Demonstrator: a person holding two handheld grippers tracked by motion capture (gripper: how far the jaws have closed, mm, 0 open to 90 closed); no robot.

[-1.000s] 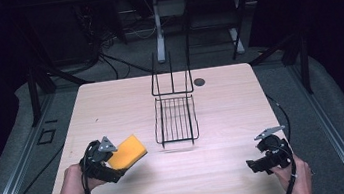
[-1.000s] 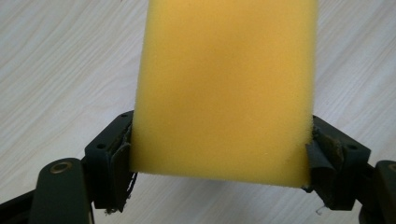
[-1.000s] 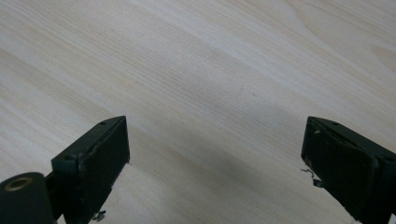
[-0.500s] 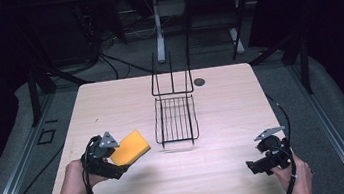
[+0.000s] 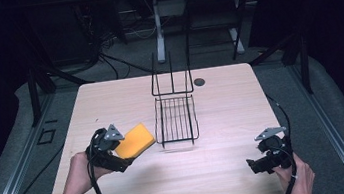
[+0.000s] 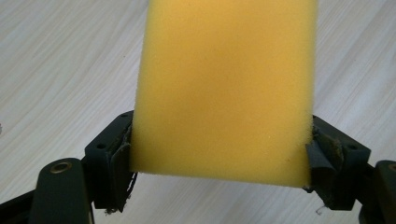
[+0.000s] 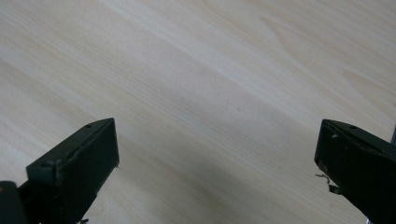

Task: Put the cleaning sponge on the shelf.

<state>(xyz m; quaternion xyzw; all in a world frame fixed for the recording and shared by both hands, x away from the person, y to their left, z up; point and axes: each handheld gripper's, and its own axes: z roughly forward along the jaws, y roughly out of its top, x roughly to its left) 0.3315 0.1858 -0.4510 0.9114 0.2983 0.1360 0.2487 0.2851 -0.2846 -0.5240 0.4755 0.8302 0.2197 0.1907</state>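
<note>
A yellow sponge [image 5: 135, 140] hangs a little above the wooden table [image 5: 110, 105], held by my left gripper [image 5: 120, 157] at the table's left front. In the left gripper view the sponge [image 6: 224, 88] stands between the two black jaws, which press its lower sides; that gripper [image 6: 219, 154] is shut on it. A black wire rack [image 5: 176, 111] stands just right of the sponge, in the table's middle. My right gripper [image 5: 253, 166] rests low at the front right, jaws wide apart over bare wood [image 7: 219, 112], nothing between them [image 7: 217, 158].
A small dark round spot [image 5: 200, 81] lies on the table behind the rack's right side. Cables trail from both grippers off the front edge. Dark floor, table legs and wiring surround the table on all sides.
My left gripper has lifted the sponge slightly and carried it right, closer to the wire rack. The right gripper has kept still.
</note>
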